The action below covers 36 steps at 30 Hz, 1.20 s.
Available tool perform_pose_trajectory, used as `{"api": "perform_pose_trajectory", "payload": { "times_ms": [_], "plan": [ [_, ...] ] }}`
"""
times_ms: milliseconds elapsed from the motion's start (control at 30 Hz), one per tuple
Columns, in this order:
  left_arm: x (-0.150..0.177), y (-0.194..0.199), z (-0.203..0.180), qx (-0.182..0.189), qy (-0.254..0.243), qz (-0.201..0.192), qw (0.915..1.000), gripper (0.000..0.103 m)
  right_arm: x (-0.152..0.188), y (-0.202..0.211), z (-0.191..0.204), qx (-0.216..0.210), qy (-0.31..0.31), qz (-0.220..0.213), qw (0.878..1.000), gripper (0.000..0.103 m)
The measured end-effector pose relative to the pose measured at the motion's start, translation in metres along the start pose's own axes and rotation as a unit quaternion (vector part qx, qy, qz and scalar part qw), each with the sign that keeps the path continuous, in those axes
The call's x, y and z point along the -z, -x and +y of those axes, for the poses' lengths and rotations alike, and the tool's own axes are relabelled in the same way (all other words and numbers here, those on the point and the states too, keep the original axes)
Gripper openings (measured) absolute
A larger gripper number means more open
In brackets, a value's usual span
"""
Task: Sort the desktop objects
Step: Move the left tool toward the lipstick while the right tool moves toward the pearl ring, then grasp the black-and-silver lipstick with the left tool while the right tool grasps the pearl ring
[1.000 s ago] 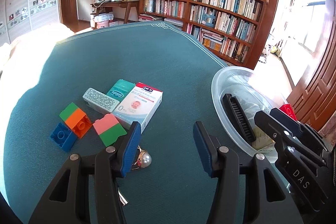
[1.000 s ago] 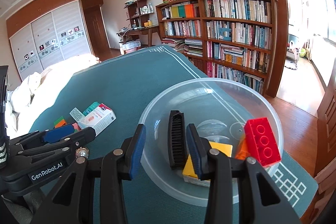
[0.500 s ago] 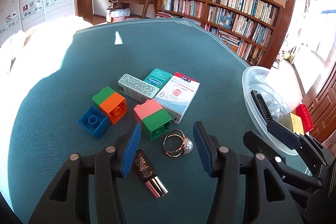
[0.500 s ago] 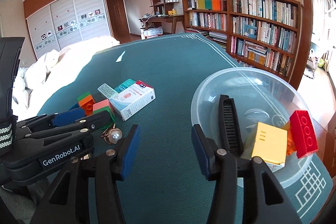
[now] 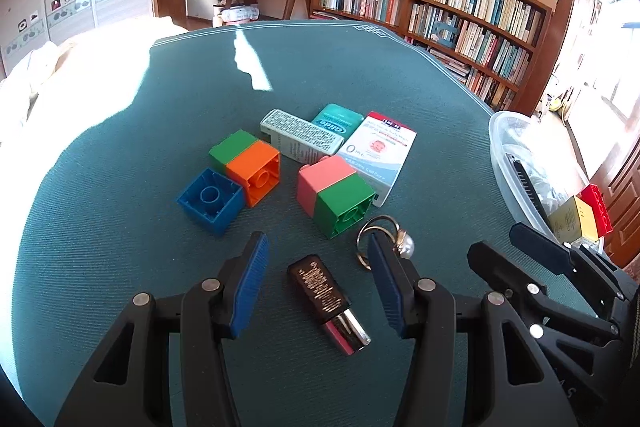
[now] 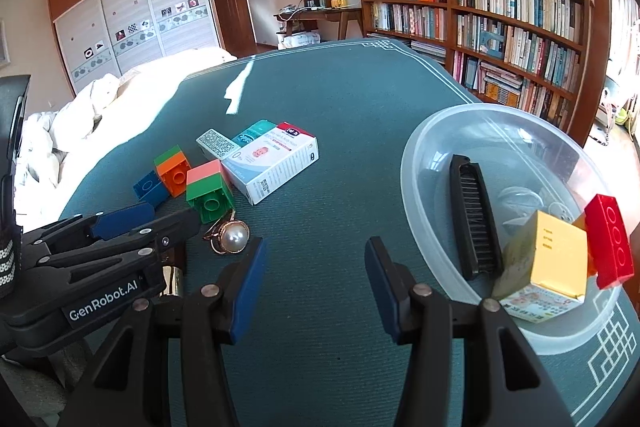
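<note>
Table cloth (image 5: 360, 75) is dark teal with a thin white border line and a fret pattern at the corners. Just ahead of the left claw (image 5: 316, 267), whose pads are blue on black arms: a dark brown lipstick (image 5: 326, 301) with gold lettering and a shiny silver-pink end. Past it, a pink-and-green block (image 5: 336, 195), a green-and-orange block (image 5: 246, 163) and a blue block (image 5: 210, 199). To the right claw's (image 6: 314, 269) right, a clear bowl (image 6: 432, 147) holding a black comb (image 6: 474, 215), a yellow box (image 6: 554, 253) and a red brick (image 6: 610, 239).
</note>
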<state>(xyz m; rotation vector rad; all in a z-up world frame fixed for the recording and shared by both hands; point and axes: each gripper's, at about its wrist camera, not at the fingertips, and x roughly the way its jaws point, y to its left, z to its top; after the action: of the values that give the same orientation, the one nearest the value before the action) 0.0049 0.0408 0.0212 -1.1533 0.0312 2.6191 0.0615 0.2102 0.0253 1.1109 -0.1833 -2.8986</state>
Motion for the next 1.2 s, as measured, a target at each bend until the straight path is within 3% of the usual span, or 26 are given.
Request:
{"api": "perform_pose_trajectory", "payload": {
  "times_ms": [167, 500, 733, 1000, 1067, 1200],
  "plan": [
    [0.011, 0.002, 0.024, 0.005, 0.03, 0.007, 0.9995, 0.055, 0.0, -0.005, 0.003, -0.01, -0.001, 0.009, 1.0, 0.055],
    [0.023, 0.017, 0.036, -0.004, 0.029, 0.0, 0.9996, 0.056, -0.006, -0.022, 0.025, -0.072, 0.016, 0.041, 0.996, 0.055],
    [0.033, 0.025, 0.041, -0.008, 0.027, 0.006, 0.9996, 0.056, -0.013, -0.05, 0.041, -0.092, 0.039, 0.079, 0.992, 0.055],
    [0.039, 0.04, 0.047, 0.044, 0.064, -0.007, 0.9969, 0.056, -0.016, -0.06, 0.053, -0.074, 0.07, 0.077, 0.992, 0.046],
    [0.039, 0.04, 0.045, 0.062, 0.071, -0.009, 0.9956, 0.067, -0.016, -0.059, 0.049, -0.075, 0.064, 0.075, 0.992, 0.039],
    [0.043, 0.038, 0.028, 0.074, 0.031, -0.011, 0.9967, 0.074, -0.013, -0.055, 0.042, -0.079, 0.059, 0.077, 0.992, 0.039]
  ]
}}
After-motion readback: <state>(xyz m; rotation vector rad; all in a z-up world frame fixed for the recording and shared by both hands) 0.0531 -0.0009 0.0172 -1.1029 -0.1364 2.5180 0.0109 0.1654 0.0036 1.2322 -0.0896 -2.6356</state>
